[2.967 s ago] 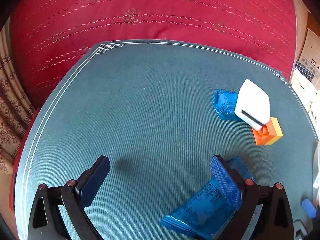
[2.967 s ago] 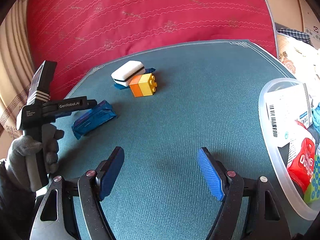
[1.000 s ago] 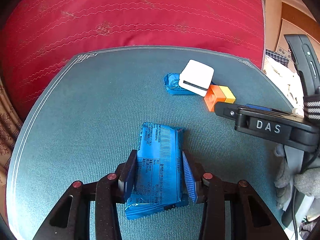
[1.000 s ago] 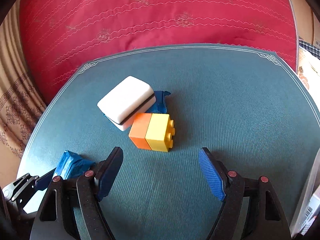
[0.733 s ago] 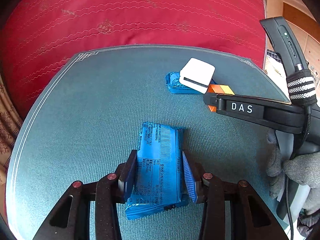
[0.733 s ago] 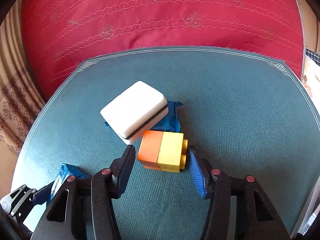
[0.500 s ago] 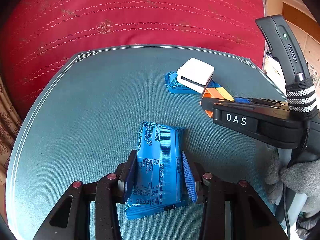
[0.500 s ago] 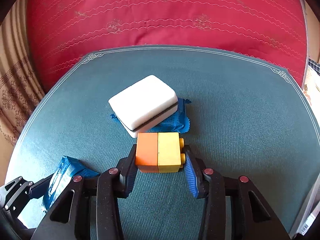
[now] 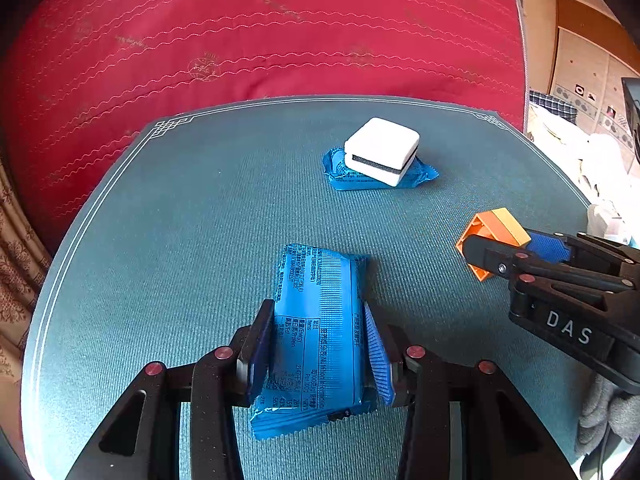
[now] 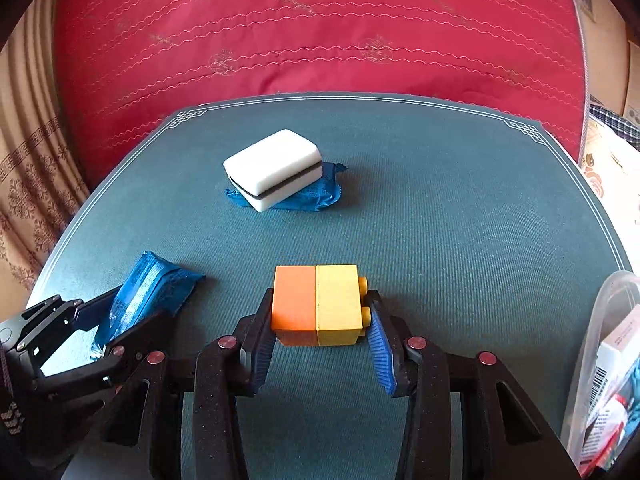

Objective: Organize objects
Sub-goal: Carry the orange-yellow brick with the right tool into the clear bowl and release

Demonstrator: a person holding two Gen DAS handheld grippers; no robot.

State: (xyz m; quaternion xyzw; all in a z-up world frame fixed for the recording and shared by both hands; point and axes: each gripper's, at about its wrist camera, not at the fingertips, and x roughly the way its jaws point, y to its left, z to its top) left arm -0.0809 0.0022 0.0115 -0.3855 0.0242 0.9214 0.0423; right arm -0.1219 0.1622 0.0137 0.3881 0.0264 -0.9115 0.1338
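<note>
Right wrist: teal mat [image 10: 440, 208], red quilt [image 10: 320, 32] behind, possibly 1 curtain [image 10: 28, 152].

surface: teal mat [image 10: 460, 208] — on it: blue packet [image 10: 316, 196] | blue wrapper [image 9: 320, 320] under-end resting

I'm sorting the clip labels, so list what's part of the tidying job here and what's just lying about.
Part of the job:
- blue snack packet, in the left hand-held gripper
- orange and yellow toy brick, in the right hand-held gripper
- white eraser block
- blue wrapper under it
- clear plastic tub

Just there:
- green mat
- red quilt
</note>
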